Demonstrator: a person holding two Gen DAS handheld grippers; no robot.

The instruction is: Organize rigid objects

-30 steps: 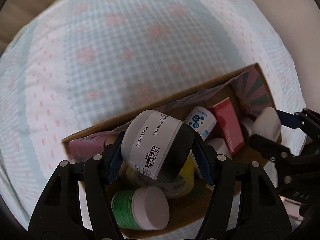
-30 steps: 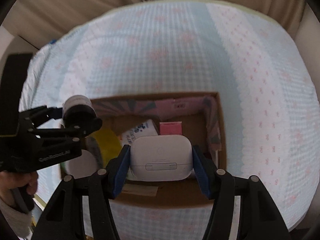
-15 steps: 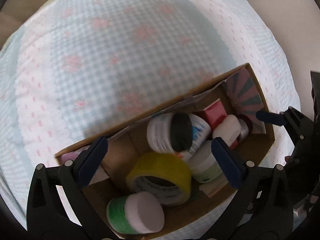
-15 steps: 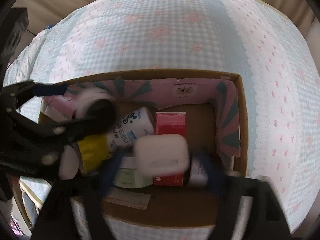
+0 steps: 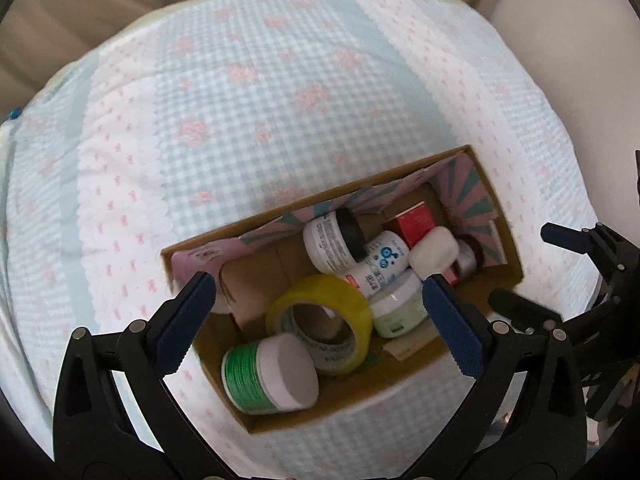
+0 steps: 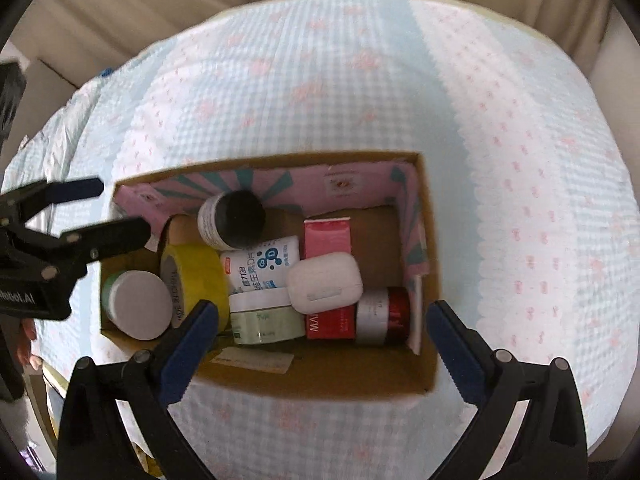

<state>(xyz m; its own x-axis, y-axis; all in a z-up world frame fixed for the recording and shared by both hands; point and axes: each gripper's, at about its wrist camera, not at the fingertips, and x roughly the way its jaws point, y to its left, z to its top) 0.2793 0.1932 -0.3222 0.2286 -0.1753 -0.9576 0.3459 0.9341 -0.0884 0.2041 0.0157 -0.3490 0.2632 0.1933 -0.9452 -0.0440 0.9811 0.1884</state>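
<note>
Left wrist view: left tool (image 5: 316, 300) released, empty; black-capped jar (image 5: 334, 240) dropped into box (image 5: 400, 178), 12 o'clock of tape roll (image 5: 320, 320). Right tool (image 6: 322, 318) released; white case (image 6: 324, 282) atop pile. Both placements done.

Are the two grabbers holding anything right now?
No. The left gripper and right gripper are both wide open and empty, above the box. The jar and white case lie inside it.
</note>
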